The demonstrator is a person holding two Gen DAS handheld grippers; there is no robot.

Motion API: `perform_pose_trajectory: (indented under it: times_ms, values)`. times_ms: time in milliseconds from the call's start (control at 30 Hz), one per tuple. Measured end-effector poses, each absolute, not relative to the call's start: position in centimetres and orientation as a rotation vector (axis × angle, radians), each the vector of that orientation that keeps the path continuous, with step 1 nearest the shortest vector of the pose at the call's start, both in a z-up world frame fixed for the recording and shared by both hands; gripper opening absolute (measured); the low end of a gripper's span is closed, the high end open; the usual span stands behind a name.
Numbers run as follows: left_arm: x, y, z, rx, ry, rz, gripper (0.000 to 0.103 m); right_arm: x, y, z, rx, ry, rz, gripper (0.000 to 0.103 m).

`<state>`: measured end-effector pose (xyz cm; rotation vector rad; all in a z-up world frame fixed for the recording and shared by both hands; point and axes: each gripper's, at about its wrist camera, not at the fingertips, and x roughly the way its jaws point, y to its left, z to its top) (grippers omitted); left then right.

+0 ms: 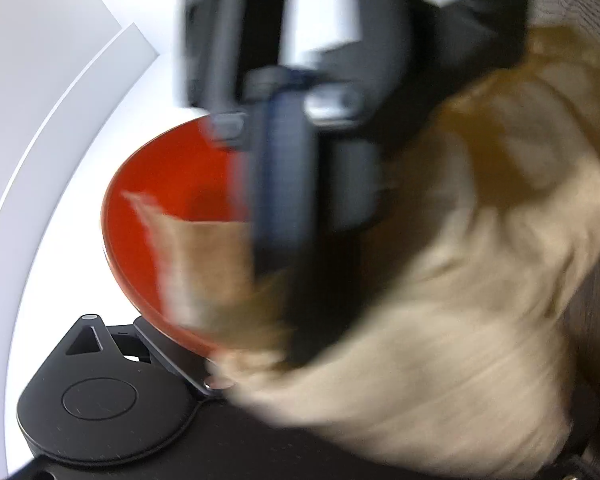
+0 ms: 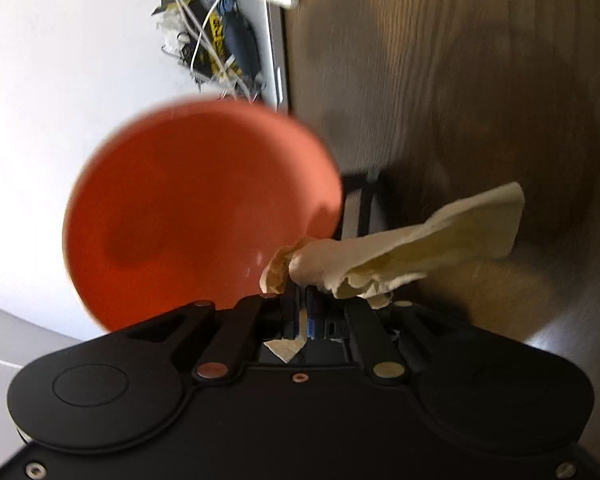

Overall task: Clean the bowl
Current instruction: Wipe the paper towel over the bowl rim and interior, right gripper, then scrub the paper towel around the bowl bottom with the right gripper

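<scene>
Wipe stage, by the look of it. Hold the bowl (image 2: 196, 216) up off the worktop (image 2: 480, 80), tilted, its open side turned toward the right gripper (image 2: 300, 300). Grip it by the rim with the left gripper (image 1: 220, 364): seems clamped there, though only one finger shows against the bowl's outer wall and the other is hidden under the cloth (image 2: 400, 248).

Keep the right gripper clenched on the cloth, jaws pinched tight on a bunched fold, with a long loose tail flapping out on the side away from the bowl. Note the small wad poking past the tips on the bowl side. That wad is the only part placed to do any wiping.

Lead with that wad, not with the bare fingertips, so that hard plastic does not scrape the red inside. Sweep round the inner wall from rim to base in overlapping arcs, then cross the base once. Press lightly: with the bowl held only at its rim, a hard push would likely lever it out of the grip or twist it. Brace by pushing toward the clamped part of the rim rather than away from it.

Watch the loose tail. Let it trail outside the bowl, clear of the left gripper, or it may snag there. Slow down as well — heavy blur in both views, so hard to judge whether the wad touches the bowl at all.
</scene>
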<state>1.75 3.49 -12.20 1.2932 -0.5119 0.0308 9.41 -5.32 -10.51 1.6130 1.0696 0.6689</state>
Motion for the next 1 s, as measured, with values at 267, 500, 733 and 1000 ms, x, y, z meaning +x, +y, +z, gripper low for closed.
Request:
perform_pose_trajectory:
  times_ms: [267, 500, 733, 1000]
  values:
    - [1.9, 3.5, -12.2, 1.298, -0.501, 0.044, 0.095, 9.4, -5.4, -8.0, 1.572, 1.047, 0.692, 0.005]
    - [1.9, 3.5, -12.2, 1.298, -0.502, 0.044, 0.095, 10.0, -6.8, -5.1, 1.579, 0.95, 0.761, 0.005]
    - [1.9, 3.4, -12.0, 1.298, -0.501, 0.044, 0.095, 11.0, -9.1, -3.2, 1.628, 0.748, 0.749, 0.005]
    - [1.9, 3.4, -11.9, 1.298, -0.501, 0.044, 0.095, 12.1, -12.3, -4.3, 1.665, 0.64, 0.628, 0.005]
